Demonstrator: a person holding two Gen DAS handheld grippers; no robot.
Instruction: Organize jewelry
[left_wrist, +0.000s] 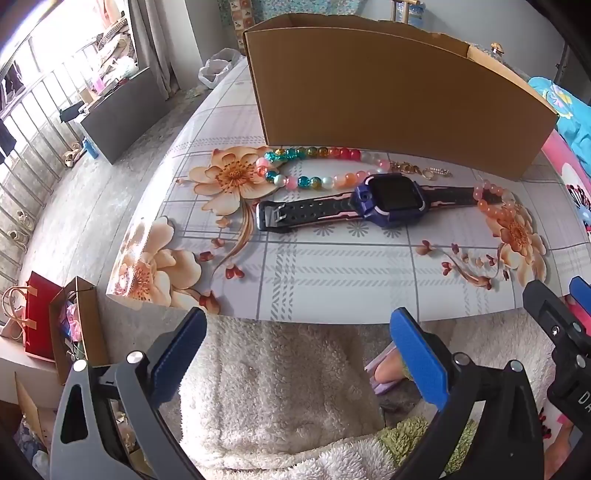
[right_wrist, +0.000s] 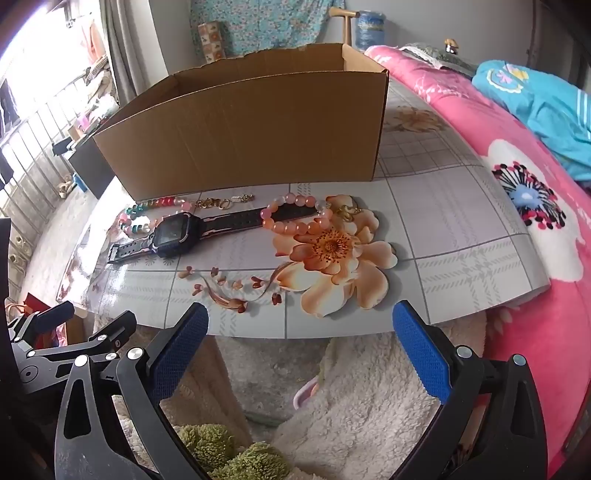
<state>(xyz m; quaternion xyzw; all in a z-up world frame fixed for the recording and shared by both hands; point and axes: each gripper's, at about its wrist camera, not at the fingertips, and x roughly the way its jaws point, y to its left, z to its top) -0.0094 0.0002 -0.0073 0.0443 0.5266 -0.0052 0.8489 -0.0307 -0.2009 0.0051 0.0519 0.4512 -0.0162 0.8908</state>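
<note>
A dark blue smartwatch (left_wrist: 391, 199) (right_wrist: 173, 234) with a black strap lies flat on the flowered table (left_wrist: 332, 273) (right_wrist: 443, 229). Behind it runs a multicoloured bead necklace (left_wrist: 310, 153) (right_wrist: 147, 212) and a small gold chain (left_wrist: 417, 170) (right_wrist: 221, 202). An orange bead bracelet (left_wrist: 495, 206) (right_wrist: 295, 214) rests at the watch strap's right end. An open cardboard box (left_wrist: 399, 103) (right_wrist: 251, 144) stands behind them all. My left gripper (left_wrist: 295, 347) and my right gripper (right_wrist: 301, 345) both hang open and empty before the table's near edge, over a fluffy white robe.
A pink flowered blanket (right_wrist: 535, 221) with a turquoise cloth (right_wrist: 546, 107) lies to the right of the table. A red bag (left_wrist: 40, 317) and a brown paper bag (left_wrist: 79, 325) stand on the floor at the left. A railing (left_wrist: 33, 122) borders the far left.
</note>
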